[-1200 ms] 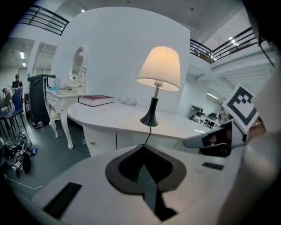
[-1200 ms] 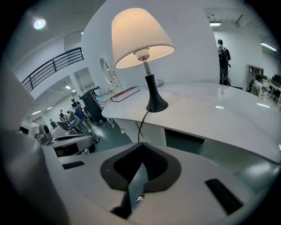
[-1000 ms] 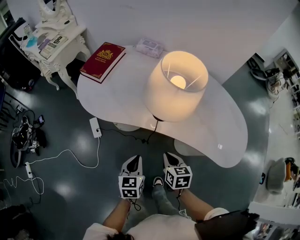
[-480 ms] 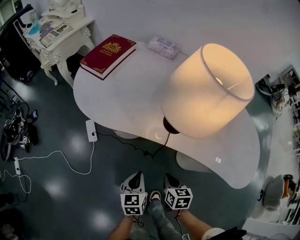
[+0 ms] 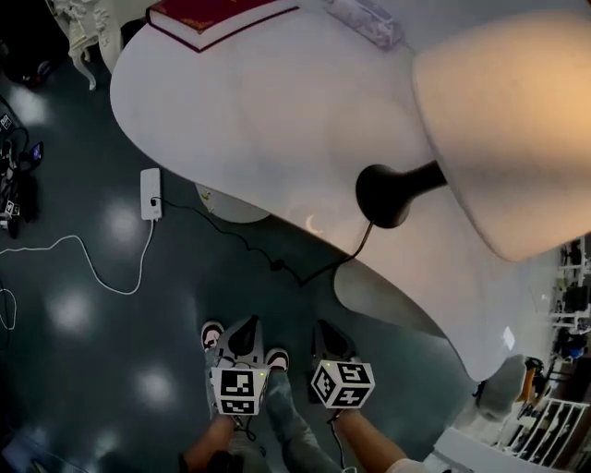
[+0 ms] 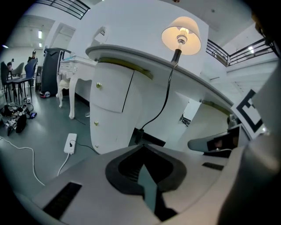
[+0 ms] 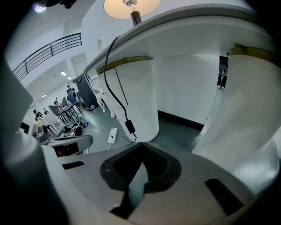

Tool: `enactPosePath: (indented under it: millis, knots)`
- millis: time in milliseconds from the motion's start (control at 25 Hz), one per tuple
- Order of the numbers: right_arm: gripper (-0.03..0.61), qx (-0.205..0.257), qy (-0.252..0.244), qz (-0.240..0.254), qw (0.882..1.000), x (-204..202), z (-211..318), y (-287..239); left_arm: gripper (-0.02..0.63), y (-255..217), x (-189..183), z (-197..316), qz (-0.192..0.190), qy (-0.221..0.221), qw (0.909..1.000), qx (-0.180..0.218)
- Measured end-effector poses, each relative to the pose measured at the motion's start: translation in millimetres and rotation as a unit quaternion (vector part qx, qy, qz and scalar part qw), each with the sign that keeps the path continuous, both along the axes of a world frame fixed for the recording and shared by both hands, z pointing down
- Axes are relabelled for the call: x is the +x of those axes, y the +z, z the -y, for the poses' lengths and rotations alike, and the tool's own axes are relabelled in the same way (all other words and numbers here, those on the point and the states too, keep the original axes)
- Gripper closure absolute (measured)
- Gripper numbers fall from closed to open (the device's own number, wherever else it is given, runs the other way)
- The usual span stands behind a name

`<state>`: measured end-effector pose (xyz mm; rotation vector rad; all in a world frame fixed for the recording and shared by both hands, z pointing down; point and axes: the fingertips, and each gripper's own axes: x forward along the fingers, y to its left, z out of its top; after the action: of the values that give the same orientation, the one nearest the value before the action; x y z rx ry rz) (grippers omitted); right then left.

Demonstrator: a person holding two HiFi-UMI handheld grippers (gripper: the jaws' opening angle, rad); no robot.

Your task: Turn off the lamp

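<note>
**A:** Where are the two tools?

**B:** Low and side by side over the dark floor [image 5: 111, 388], just short of the tabletop's [image 5: 249, 111] near rim. The left tool [image 5: 245, 331] has its jaws pressed together with nothing between them. The right tool [image 5: 330, 338] is the same, closed and empty. The person's shoes [image 5: 276, 358] show just beneath and between them.

**A:** And the lamp?

**B:** The lamp [image 5: 503, 120] is lit. It stands up and ahead of both tools, further to the right than the right tool. Its black base [image 5: 386, 194] sits close to the near rim. In both gripper views the shade glows high above the jaws, past that edge.

**A:** What lies between?

**B:** The curved rim overhangs, so both gripper views look up at its underside and at the white pedestals [image 7: 136, 96]. The black cord [image 5: 305, 270] drops from the base over the rim and hangs ahead of the tools. It then runs left across the floor to a white power strip [image 5: 150, 192], ahead and to the left of the left tool. A small black block [image 7: 130, 126] sits on the cord, straight ahead of the right tool's jaws.

**A:** Room to move?

**B:** Ahead of the right tool a gap of floor opens between two pedestals. Open floor spreads left of the left tool as far as a white cable [image 5: 92, 268]. A red book [image 5: 217, 14] lies on the tabletop's far side, well apart from both tools.
</note>
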<state>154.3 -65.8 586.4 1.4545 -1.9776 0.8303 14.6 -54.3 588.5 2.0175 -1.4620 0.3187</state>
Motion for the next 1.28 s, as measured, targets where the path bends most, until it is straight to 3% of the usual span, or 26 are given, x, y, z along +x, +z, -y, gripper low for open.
enactPosePath:
  millis: [160,440,600,880,1080,1280]
  knots:
    - [0.580,0.001,0.013,0.003,1.000,0,11,34,0.606,39,1,1,0.003,0.003,1.0000,-0.005]
    - [0.580,-0.014,-0.012,-0.009,1.000,-10,11,80,0.606,89,10,14,-0.012,0.005,0.9998,-0.017]
    - [0.580,-0.013,-0.006,-0.008,1.000,-13,14,86,0.606,93,18,18,-0.012,0.021,0.9996,-0.014]
    - [0.580,-0.016,0.011,-0.003,1.000,-15,17,83,0.606,87,35,28,0.024,0.071,0.9969,0.024]
    - [0.580,-0.018,0.017,-0.004,1.000,-14,22,87,0.606,84,37,46,0.019,0.078,0.9960,0.039]
    - [0.580,-0.020,0.028,-0.005,0.999,-10,30,92,0.606,85,35,62,0.043,0.080,0.9946,0.051]
